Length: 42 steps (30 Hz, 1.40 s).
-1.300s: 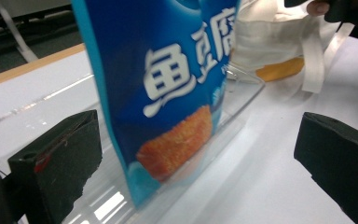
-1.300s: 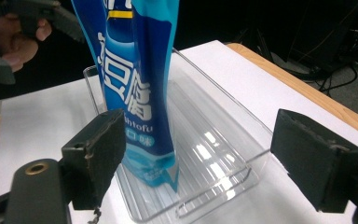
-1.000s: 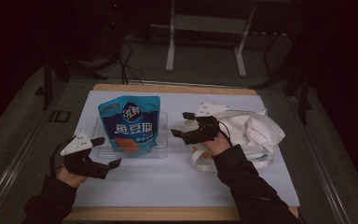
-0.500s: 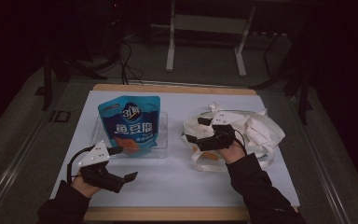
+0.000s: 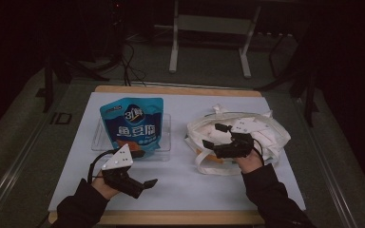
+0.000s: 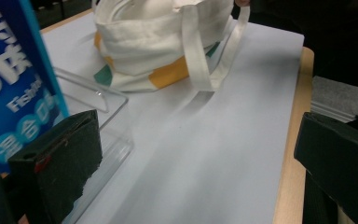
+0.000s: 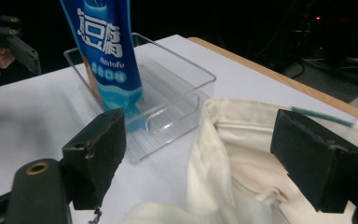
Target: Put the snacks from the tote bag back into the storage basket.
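Note:
A blue snack pouch (image 5: 133,124) stands upright in a clear plastic tray (image 5: 164,153) left of centre. At the right lies a white cloth tote bag (image 5: 271,137) with its mouth open. My left gripper (image 5: 145,167) is open in front of the tray's near edge, holding nothing. In the left gripper view, the pouch (image 6: 9,79) and tray (image 6: 109,123) are beside my left jaw and the bag (image 6: 158,42) is farther off. My right gripper (image 5: 213,135) is open over the bag's left rim. In the right gripper view, the bag's rim (image 7: 214,140) lies between my open jaws.
The table has a white mat (image 5: 195,185) and a wooden front edge (image 5: 180,217). In the right gripper view the tray (image 7: 177,93) and pouch (image 7: 107,51) are just beyond the bag, and the other gripper (image 7: 9,37) shows at top left. Dark floor and stands surround the table.
My left gripper has moved right and toward the near edge, in front of the tray. My right gripper has shifted right and down onto the bag's left rim.

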Each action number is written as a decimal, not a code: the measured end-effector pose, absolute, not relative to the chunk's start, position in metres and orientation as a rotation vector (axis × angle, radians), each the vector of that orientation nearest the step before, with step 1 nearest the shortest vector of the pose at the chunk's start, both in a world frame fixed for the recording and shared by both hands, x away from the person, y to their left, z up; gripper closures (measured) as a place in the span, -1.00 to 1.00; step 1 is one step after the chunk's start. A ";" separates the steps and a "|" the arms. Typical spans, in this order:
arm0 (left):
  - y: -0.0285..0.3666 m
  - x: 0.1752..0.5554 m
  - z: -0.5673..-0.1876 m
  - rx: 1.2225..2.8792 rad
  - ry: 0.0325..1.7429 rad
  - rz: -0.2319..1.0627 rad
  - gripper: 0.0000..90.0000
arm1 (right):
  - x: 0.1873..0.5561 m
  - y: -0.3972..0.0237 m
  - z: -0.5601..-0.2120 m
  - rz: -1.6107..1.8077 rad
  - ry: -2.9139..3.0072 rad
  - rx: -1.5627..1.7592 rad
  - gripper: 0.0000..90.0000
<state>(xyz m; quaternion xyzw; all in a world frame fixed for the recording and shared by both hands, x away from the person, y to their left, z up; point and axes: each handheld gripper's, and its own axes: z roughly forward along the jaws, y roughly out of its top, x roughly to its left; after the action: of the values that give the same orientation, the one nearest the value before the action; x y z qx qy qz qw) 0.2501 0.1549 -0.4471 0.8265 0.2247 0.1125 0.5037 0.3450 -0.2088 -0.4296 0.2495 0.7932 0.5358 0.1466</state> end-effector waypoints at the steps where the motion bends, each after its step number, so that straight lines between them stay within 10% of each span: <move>1: 0.153 0.251 -0.447 1.997 0.535 0.272 -0.97 | 0.344 -0.211 -0.430 1.543 2.280 0.721 -0.60; 42: 0.120 0.260 -0.470 2.044 0.480 0.277 -0.97 | 0.289 -0.276 -0.452 1.438 2.138 0.743 -0.66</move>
<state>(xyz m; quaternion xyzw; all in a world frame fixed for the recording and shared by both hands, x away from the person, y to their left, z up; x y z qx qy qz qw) 0.2605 0.1200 -0.4705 0.8414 0.1977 0.1141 0.4898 0.2891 -0.2762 -0.4523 0.2696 0.7763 0.5222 0.2277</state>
